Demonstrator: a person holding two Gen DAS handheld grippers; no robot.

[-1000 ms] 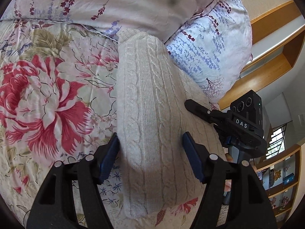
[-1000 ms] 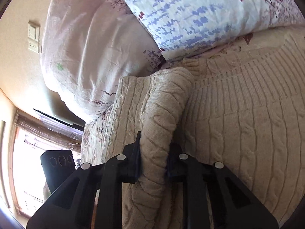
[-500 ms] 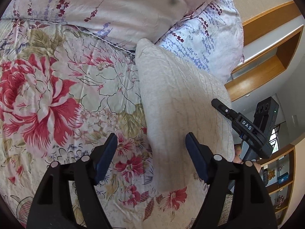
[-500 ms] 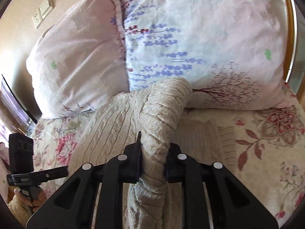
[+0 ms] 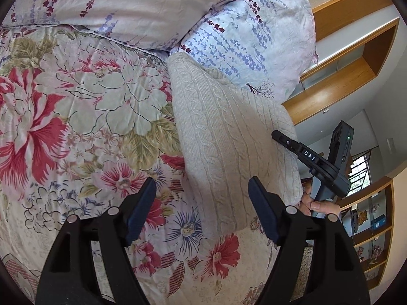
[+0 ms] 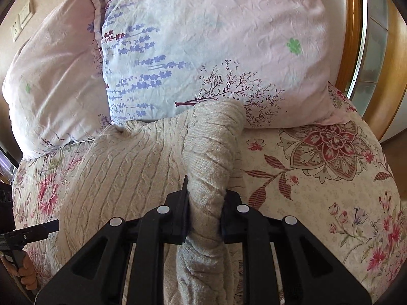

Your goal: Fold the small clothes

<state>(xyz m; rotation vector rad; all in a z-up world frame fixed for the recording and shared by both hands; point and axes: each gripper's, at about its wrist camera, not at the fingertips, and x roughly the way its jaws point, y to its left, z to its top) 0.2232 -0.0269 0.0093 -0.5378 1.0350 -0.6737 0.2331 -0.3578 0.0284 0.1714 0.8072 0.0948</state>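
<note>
We take the cream cable-knit sweater (image 5: pixel 229 137) as our landmark: it lies on the floral quilt (image 5: pixel 76 117) of the bed, its far end up against the lavender-print pillow (image 5: pixel 254 38). Seen from our left wrist, its long axis runs from that pillow back toward us. Our right hand-held gripper (image 6: pixel 204 213) is clenched on a bunched, twisted fold along the sweater's right edge, lifting it slightly off the quilt. Our left hand-held gripper (image 5: pixel 201 203) hovers released, jaws wide apart, just above the sweater's near left edge and touching nothing. So the right hand already has the cloth, and the left is the free one nearest the opposite side. We judge the coming fold turns on carrying the held edge across that long axis toward the left side.
</note>
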